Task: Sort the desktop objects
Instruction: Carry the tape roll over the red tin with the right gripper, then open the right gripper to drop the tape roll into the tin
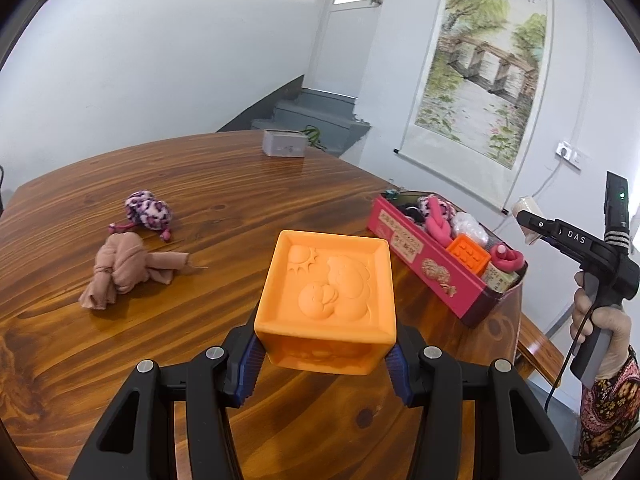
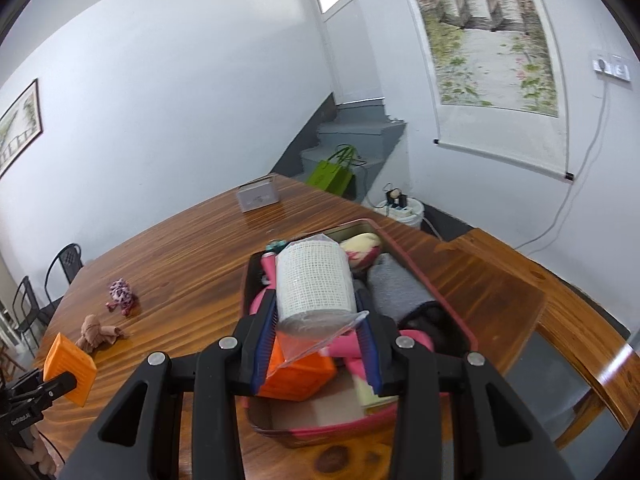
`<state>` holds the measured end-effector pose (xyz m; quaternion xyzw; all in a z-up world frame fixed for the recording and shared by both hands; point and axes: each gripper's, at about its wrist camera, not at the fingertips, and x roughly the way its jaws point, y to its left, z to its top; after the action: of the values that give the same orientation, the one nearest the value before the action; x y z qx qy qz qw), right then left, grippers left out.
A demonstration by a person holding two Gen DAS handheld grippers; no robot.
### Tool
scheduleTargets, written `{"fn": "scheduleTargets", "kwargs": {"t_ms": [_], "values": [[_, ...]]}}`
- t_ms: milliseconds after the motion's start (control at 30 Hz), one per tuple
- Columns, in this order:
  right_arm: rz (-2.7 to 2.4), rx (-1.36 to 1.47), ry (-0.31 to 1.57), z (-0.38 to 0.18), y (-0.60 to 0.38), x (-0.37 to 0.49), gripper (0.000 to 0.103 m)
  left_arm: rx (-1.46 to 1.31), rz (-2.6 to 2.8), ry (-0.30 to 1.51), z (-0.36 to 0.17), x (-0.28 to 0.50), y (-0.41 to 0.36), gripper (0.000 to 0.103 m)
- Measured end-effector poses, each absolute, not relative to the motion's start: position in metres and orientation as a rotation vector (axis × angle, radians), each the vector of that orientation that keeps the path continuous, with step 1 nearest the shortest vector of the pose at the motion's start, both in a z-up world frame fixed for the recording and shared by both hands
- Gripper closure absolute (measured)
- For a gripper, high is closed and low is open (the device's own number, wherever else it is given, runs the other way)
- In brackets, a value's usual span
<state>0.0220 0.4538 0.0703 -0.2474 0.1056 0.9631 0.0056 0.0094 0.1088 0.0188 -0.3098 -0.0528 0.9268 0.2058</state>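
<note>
My left gripper (image 1: 325,354) is shut on an orange embossed cube (image 1: 330,300), held above the wooden table (image 1: 224,184); the cube (image 2: 70,368) also shows at the far left of the right wrist view. My right gripper (image 2: 316,344) is shut on a white gauze roll (image 2: 314,286) in a clear bag, held over the red tin box (image 2: 448,308). From the left wrist view that box (image 1: 432,276) holds pink, white and orange items. A beige knotted cloth (image 1: 120,270) and a purple spotted plush (image 1: 148,212) lie on the table to the left.
A small grey box (image 1: 285,143) stands at the table's far edge. A wooden bench (image 2: 560,320) runs along the right side. Stairs (image 2: 352,140), a green bag (image 2: 330,176) and a white bucket (image 2: 404,210) lie beyond the table. Black chairs (image 2: 40,292) stand at the left.
</note>
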Motion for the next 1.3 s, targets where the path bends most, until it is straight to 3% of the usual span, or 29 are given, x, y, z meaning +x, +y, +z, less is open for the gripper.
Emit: {"fn": "scheduleTargets", "kwargs": {"t_ms": [600,1000,1067,1133,1300], "values": [[2.97,-0.905,0.404,0.065,0.475,-0.038,0.062,-0.902,2.517,-0.116,0.013,-0.004,0.134,0.049],[2.858,-1.131,0.212,0.036,0.464,-0.083,0.062,-0.925,2.485,-0.138,0.009,-0.012,0.138,0.049],[2.865,-1.126,0.236,0.038,0.467,-0.078,0.057,-0.927,2.476,-0.132,0.009,-0.013,0.142,0.049],[2.877,-1.073,0.272,0.045,0.472,-0.067,0.039,-0.928,2.466,-0.126,0.009,-0.014,0.146,0.049],[2.873,-0.921,0.293,0.064,0.483,-0.046,0.037,-0.931,2.443,-0.112,0.009,-0.018,0.156,0.049]]}}
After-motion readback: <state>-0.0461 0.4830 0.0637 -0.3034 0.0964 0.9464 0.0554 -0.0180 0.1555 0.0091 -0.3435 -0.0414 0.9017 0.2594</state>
